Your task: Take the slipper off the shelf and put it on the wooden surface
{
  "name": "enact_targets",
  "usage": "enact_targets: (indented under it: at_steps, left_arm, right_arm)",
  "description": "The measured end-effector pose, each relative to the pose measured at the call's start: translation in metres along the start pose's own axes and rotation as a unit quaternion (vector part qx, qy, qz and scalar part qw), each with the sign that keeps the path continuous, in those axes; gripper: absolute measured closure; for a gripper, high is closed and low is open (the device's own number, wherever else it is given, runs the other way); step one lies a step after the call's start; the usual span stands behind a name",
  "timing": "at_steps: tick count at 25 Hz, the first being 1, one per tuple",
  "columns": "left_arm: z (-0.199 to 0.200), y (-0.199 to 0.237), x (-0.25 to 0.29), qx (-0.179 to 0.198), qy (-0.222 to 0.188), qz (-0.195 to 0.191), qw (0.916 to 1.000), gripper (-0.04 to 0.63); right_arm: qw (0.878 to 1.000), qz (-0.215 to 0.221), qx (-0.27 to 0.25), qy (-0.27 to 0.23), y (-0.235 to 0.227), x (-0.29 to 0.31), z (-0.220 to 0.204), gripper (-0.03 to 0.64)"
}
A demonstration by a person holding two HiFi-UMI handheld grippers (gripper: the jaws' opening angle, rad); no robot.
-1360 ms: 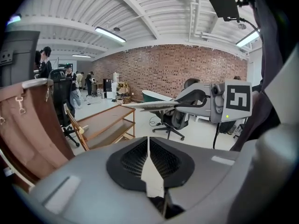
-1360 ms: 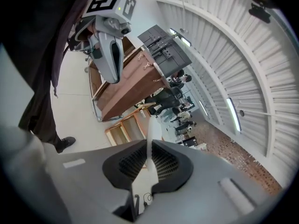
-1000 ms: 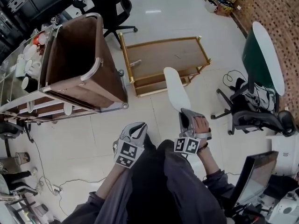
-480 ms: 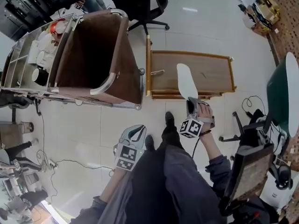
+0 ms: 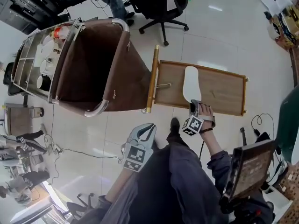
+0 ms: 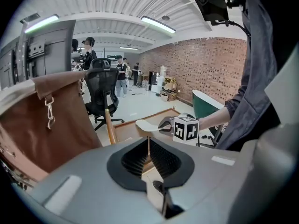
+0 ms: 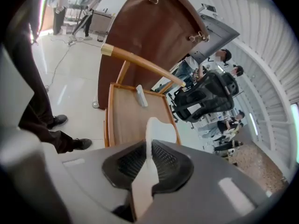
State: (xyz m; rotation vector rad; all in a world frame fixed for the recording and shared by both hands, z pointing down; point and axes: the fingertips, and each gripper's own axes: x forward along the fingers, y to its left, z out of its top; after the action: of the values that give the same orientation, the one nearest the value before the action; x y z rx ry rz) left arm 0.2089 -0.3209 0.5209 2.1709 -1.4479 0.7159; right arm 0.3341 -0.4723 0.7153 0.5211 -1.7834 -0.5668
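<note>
Two hand-held grippers are in view, and only one is working. The right hand-held gripper (image 5: 194,108) pinches the heel end of the white slipper (image 5: 191,82) by its thin sole. The slipper therefore sticks out flat toward the far side, over the middle of the wooden surface (image 5: 224,91). The jaws are narrow and opening, with the sole between the pads; I judge that the release is starting. In the left gripper view the slipper looks to hover just above the wood, but I cannot tell whether its toe touches. The left hand-held gripper (image 5: 148,128) hangs near the person's leg, jaws together on nothing. It is well apart from the drop, likely because one gripper is enough for so light a thing. A brown canvas cart (image 5: 93,64) stands just left of the wooden surface.
</note>
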Motion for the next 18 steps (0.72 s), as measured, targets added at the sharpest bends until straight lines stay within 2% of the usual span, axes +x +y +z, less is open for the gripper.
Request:
enact_targets:
  at_steps: [4,7,12,18]
  left_arm:
    - [0.007,0.010,0.011,-0.016,0.012,0.024,0.9995,0.575]
    - [0.012,0.013,0.017,-0.025,0.013,0.037,0.9989,0.575]
    - [0.009,0.005,0.022,-0.032,0.023,0.039,0.9985,0.575]
    - [-0.003,-0.006,0.014,-0.033,0.029,0.032,0.9985,0.575]
  right_arm:
    - [0.998,0.059,0.015,-0.023,0.023,0.014,0.006,0.562]
    - [0.996,0.083,0.024,-0.030,0.039,0.017,0.006,0.538]
    - [0.993,0.100,0.048,-0.049,0.046,0.012,0.009,0.490]
    - [0.992,0.090,0.068,-0.059,0.039,0.003,0.012,0.486]
